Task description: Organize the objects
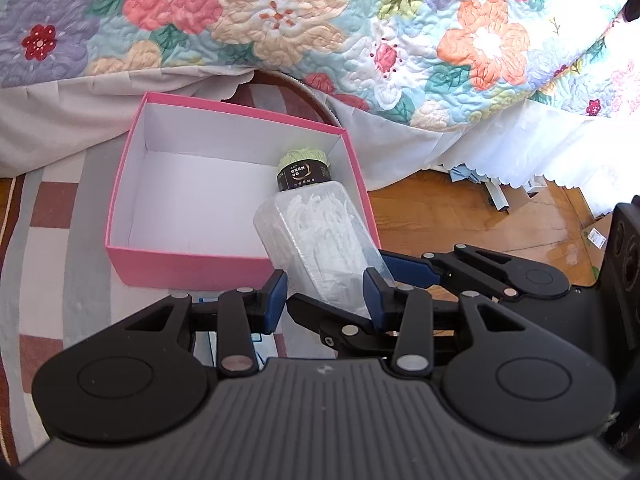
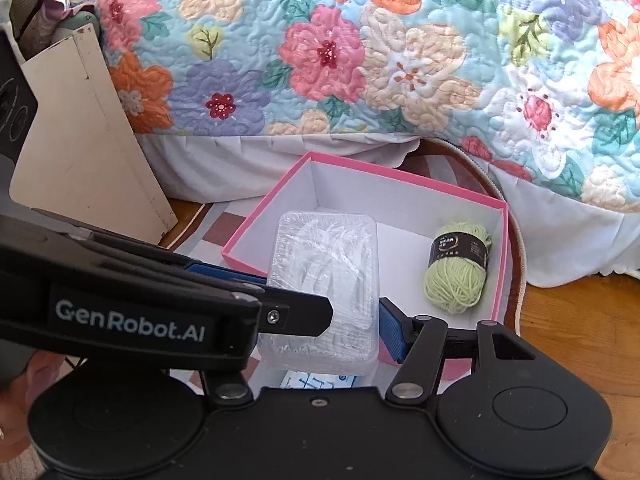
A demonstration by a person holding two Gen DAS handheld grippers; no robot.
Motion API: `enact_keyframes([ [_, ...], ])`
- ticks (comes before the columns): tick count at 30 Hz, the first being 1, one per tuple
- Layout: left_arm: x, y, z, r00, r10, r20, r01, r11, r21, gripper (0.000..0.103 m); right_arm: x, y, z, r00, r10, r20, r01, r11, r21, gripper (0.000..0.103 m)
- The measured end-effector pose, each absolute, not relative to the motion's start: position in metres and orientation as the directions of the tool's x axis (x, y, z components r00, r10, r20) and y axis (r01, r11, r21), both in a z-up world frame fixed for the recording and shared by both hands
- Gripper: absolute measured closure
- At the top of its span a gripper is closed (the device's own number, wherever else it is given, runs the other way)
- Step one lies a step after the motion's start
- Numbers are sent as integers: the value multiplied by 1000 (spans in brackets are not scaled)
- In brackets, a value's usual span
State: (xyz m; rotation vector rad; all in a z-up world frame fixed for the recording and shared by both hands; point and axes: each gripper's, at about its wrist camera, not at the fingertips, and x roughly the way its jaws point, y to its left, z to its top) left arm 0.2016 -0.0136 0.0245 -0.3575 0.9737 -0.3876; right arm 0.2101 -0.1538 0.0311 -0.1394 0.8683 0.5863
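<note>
A clear plastic box full of white pieces is held tilted over the front edge of a pink open box. A green yarn ball with a black label lies inside the pink box at its right. My left gripper is closed on the clear box's near end. My right gripper reaches in from the right and also grips the clear box. In the right wrist view, the clear box sits between that gripper's blue pads, with the left gripper crossing in front, and the yarn ball rests in the pink box.
The pink box stands on a checked rug by a bed with a floral quilt. Wooden floor lies to the right with paper scraps and cardboard. A white board leans against the bed at the left.
</note>
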Motion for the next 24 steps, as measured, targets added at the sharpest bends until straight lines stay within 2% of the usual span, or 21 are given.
enact_keyframes([
  [10, 237, -5, 24, 500, -489, -714, 150, 862, -485, 61, 236, -148, 33, 525, 456, -719, -569, 816, 102, 38],
  [20, 318, -1, -34, 450, -531, -719, 16, 809, -587, 62, 313, -145, -10, 484, 411, -773, -515, 847, 128, 38],
  [24, 342, -8, -52, 442, -491, -751, -15, 833, -554, 61, 336, -138, -29, 465, 394, -793, -516, 848, 119, 38],
])
